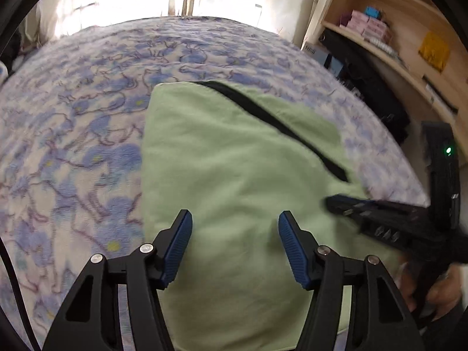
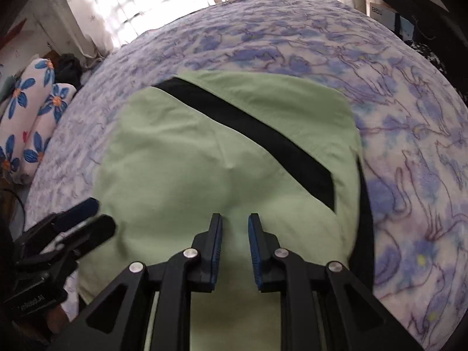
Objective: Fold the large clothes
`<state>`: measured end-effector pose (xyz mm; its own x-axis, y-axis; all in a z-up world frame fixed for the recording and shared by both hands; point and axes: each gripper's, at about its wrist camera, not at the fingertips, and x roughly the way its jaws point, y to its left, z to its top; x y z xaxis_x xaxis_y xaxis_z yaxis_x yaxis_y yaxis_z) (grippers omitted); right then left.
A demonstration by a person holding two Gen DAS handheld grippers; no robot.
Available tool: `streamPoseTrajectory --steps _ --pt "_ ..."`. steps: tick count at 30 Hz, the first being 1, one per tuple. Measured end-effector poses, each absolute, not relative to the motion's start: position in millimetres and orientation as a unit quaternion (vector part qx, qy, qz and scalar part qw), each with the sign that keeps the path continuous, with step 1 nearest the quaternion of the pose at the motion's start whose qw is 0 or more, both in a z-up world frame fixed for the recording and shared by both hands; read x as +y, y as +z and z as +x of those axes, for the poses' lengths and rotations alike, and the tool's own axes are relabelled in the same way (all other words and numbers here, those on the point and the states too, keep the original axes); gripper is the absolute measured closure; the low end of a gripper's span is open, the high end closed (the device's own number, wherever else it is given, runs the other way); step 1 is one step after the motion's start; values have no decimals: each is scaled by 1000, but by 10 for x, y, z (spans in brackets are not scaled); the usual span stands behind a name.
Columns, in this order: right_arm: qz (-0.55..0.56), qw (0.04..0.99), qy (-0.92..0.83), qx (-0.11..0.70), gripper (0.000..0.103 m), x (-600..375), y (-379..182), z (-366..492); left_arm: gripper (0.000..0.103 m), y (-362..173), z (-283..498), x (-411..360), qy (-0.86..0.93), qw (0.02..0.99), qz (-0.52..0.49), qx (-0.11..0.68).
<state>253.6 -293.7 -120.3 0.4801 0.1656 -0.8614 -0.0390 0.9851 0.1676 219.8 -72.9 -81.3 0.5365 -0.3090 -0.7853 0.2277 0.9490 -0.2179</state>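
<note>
The near edge of the green garment (image 2: 222, 152) is cut off behind both claws. It lies folded on the bed (image 2: 409, 134), under the released left claw (image 1: 235, 248) and the nearly closed, empty right claw (image 2: 235, 251).

Left gripper (image 1: 235, 228): black linked arms with triangular cut-outs, round silver screws at the joints, ribbed blue pads (image 1: 177, 248) on the fingers. Right gripper (image 2: 235, 235): same build, same blue pads (image 2: 218, 251). A small green light (image 1: 448, 150) glows on its black body.
</note>
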Motion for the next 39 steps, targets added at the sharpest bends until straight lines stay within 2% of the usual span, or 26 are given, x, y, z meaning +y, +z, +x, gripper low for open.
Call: streamPoseTrajectory --steps 2,4,6,8,21,37,39 --pt "69 863 26 500 94 -3232 -1200 2419 43 -844 2117 -679 -135 882 -16 452" --pt "104 859 29 501 103 -3490 -1205 2274 43 -863 2061 -601 -139 880 -25 454" --pt "82 863 -4 499 103 -3584 -1174 2114 42 -870 2011 -516 -137 876 -45 460" --pt "76 864 -18 498 93 -3627 -1160 2012 42 -867 1977 -483 -133 872 -61 466" --pt "127 865 0 486 93 -3669 -1005 1782 42 -702 1656 -524 -128 874 -51 466" --pt "120 863 33 490 93 -3482 -881 1418 40 -478 1301 -517 -131 872 -31 471" --pt "126 862 45 489 90 -3489 -862 1385 40 -478 1278 -527 -128 871 -19 473"
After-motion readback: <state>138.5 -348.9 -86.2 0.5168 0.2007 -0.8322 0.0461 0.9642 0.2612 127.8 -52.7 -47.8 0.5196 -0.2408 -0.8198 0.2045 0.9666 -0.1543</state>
